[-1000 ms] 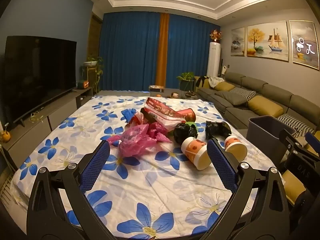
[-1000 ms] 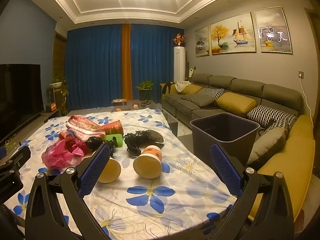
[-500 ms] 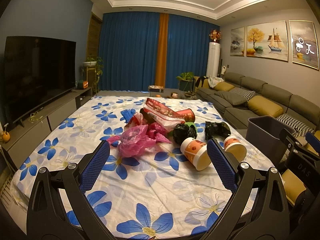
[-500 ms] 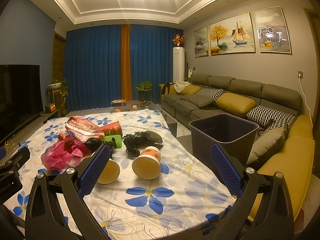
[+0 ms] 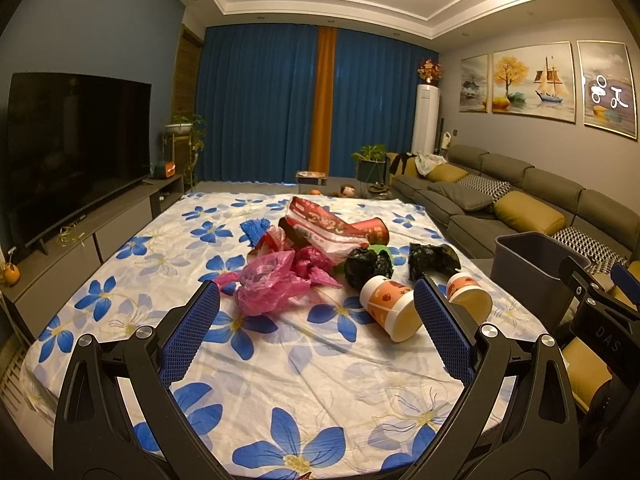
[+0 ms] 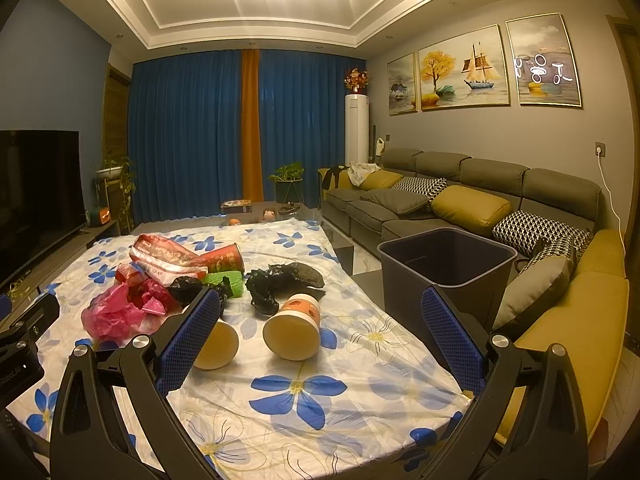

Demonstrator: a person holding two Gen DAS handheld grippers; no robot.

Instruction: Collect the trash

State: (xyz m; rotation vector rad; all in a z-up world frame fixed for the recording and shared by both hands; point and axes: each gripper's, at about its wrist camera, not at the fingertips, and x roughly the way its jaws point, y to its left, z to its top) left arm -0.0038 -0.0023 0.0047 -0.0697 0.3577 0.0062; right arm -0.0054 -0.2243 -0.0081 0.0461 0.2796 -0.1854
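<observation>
1. You hold both tools spread wide and empty: the left gripper (image 5: 316, 336) and the right gripper (image 6: 320, 336) each hang above the near end of the table (image 5: 280, 380), touching none of the trash.
2. The trash lies in a loose heap around the middle of the flowered cloth; the grey bin (image 6: 444, 268) stands on the floor just beside the table's right edge, between table and sofa (image 6: 460, 192), and looks empty as far as its inside shows.
3. The step in hand appears to be the first reach. Start with the nearest tipped paper cup (image 6: 294, 328): it lies on its side, mouth towards you, closest to the bin.
4. Bring the right gripper in with the fingers either side of the cup's wall, not over the open mouth; close gently, since a thin paper wall probably buckles.
5. Lift clear of the cloth before swinging right, or you may drag the fabric and shift the heap.
6. Leave the pink plastic bag (image 5: 268, 284) for the left gripper; pinch a bunched fold, because loose film likely slips.
7. Count, as far as visible:
   - two pale paper cups on their sides, the second (image 6: 216, 344) partly behind your right tool's left finger;
   - one red cup (image 6: 224, 258);
   - one pink bag;
   - one red-and-white wrapper (image 6: 168, 258);
   - two crumpled black bags (image 5: 366, 264) (image 5: 434, 258);
   - one green piece (image 6: 226, 282);
   - one blue scrap (image 5: 254, 228);
   - one bin.
</observation>
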